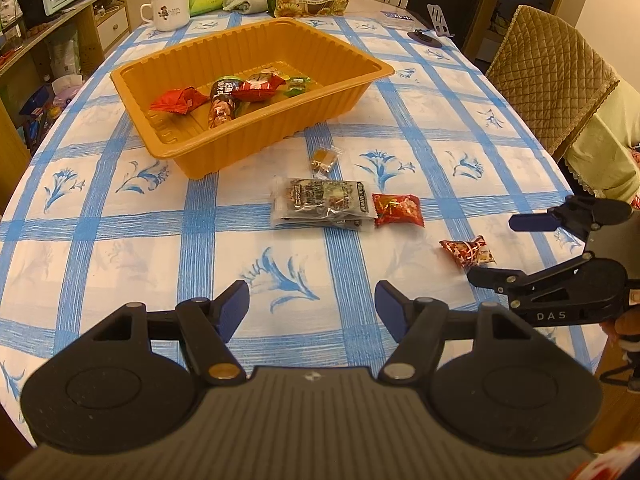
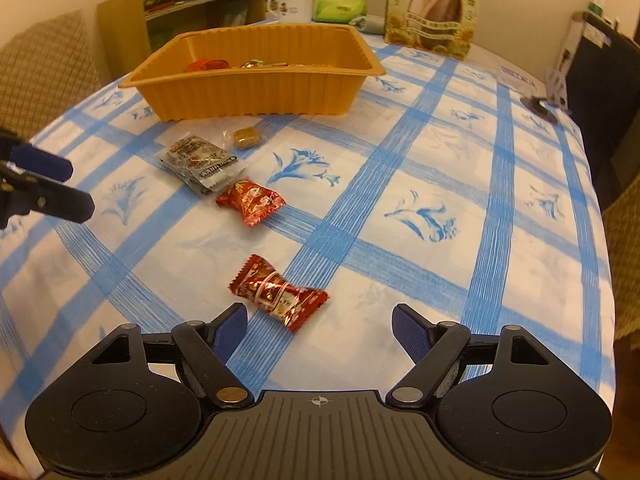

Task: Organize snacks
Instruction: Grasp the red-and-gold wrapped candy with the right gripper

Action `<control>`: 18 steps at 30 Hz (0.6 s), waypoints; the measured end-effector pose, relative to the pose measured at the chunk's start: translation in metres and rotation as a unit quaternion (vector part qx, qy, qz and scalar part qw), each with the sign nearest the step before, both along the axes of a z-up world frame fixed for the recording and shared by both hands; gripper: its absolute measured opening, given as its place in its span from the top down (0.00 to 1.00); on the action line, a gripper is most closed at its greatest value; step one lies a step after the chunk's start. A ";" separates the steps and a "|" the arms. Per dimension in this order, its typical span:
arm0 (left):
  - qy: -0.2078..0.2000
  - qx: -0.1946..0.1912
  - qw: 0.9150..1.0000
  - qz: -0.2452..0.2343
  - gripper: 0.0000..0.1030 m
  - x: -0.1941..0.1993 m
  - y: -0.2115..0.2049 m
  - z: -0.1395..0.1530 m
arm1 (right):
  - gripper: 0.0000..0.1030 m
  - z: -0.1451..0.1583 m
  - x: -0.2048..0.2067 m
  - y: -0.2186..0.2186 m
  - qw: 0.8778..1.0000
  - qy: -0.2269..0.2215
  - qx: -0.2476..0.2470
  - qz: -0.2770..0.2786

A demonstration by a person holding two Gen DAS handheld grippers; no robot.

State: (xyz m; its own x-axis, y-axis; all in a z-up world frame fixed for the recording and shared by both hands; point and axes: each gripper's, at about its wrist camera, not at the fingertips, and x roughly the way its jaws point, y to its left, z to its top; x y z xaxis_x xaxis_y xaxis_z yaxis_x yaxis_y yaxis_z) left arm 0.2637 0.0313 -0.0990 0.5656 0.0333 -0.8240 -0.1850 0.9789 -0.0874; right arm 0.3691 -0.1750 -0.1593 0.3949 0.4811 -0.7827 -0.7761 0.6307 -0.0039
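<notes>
Our right hand-held gripper [image 2: 320, 328] hovers spread, a red candy [image 2: 278, 298] just ahead between its fingers; our left hand-held gripper [image 1: 312, 308] is spread, holding nothing.

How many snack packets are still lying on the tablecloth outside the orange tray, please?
4: brown candy nearest the tray, grey packet, red packet beside it, red candy before the right gripper.

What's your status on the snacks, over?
Left gripper and right gripper both open, empty. Four snacks on the tablecloth, nearest a red candy before the right gripper. Orange tray part filled. Path clear.
</notes>
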 end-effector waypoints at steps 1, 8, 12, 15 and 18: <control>0.001 0.000 1.000 -0.001 0.35 0.002 0.000 -0.001 | 0.23 -0.001 0.001 0.002 1.000 -0.003 -0.002 0.005; 0.010 0.008 1.000 -0.017 0.35 0.016 0.000 -0.008 | 0.37 -0.002 0.010 0.014 0.999 -0.003 0.001 0.040; 0.010 0.017 0.999 -0.034 0.35 0.023 -0.001 -0.011 | 0.57 -0.001 0.012 0.020 0.998 0.008 0.009 0.055; 0.009 0.022 0.999 -0.045 0.35 0.029 0.000 -0.012 | 0.75 0.000 0.011 0.023 0.998 0.017 0.015 0.060; 0.008 0.032 0.998 -0.059 0.35 0.035 0.001 -0.015 | 0.78 0.000 0.009 0.024 0.998 0.018 0.015 0.054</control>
